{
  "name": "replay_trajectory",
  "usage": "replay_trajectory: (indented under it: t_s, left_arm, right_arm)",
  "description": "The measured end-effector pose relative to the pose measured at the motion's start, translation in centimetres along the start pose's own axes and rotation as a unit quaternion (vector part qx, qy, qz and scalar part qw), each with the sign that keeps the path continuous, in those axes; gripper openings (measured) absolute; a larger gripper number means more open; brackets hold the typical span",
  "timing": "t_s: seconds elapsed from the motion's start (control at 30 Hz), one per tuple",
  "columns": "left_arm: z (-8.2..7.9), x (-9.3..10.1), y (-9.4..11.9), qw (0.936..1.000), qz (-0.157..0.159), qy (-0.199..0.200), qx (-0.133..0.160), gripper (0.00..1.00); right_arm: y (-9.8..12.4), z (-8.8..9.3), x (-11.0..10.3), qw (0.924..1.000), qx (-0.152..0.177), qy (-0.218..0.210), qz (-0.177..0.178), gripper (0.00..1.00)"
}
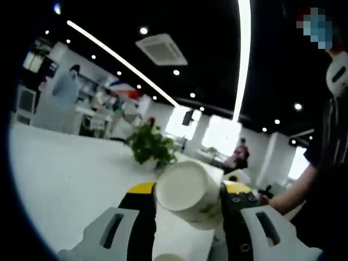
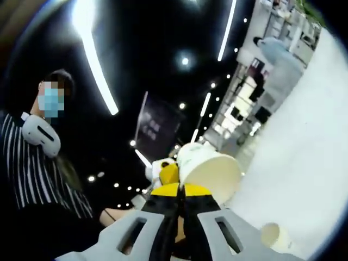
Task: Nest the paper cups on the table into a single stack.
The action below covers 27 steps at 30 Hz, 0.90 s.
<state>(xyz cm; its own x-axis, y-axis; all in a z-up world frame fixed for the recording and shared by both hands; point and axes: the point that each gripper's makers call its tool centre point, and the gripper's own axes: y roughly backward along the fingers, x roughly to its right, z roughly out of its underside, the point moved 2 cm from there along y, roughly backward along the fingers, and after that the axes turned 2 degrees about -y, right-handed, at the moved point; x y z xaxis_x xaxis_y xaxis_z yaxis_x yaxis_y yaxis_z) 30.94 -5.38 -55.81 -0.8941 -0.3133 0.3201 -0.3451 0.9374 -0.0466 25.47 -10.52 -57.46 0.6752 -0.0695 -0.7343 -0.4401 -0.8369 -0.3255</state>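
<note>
A white paper cup [image 1: 187,194] with a faint green print lies sideways between the yellow-tipped jaws of my left gripper [image 1: 189,188], its base facing the camera; the jaws are shut on its sides. The rim of another cup [image 1: 168,256] peeks in at the bottom edge. In the right gripper view, my right gripper [image 2: 182,191] has its jaws pinched together on the wall of a second paper cup [image 2: 211,169], whose open mouth tilts toward the table. The yellow tip of the left gripper [image 2: 168,174] shows just behind it. A third cup [image 2: 272,235] stands on the white table [image 2: 304,141].
A potted green plant [image 1: 150,143] stands on the white table [image 1: 65,179] beyond the held cup. A person in a striped top [image 2: 32,174] is close by, an arm [image 1: 296,193] reaching in from the right. Office shelves and people sit far behind.
</note>
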Motion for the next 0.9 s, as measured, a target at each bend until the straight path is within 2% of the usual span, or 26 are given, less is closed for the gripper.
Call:
replay_trajectory:
  t_s: [0.23,0.47,0.9]
  left_arm:
    - [0.0,0.0,0.1,1.0,0.002,-0.003,0.001,0.53]
    - [0.4,0.0,0.2,0.9997,-0.005,-0.024,-0.003,0.65]
    - [0.9,-0.6,0.8,0.999,-0.024,-0.038,-0.007,0.75]
  right_arm:
    - [0.2,0.3,0.3,0.9999,-0.005,0.001,0.009,0.0]
    - [0.2,0.3,0.5,0.9999,-0.005,-0.002,0.016,0.0]
    - [0.4,0.5,1.2,0.9994,-0.01,-0.006,0.031,0.0]
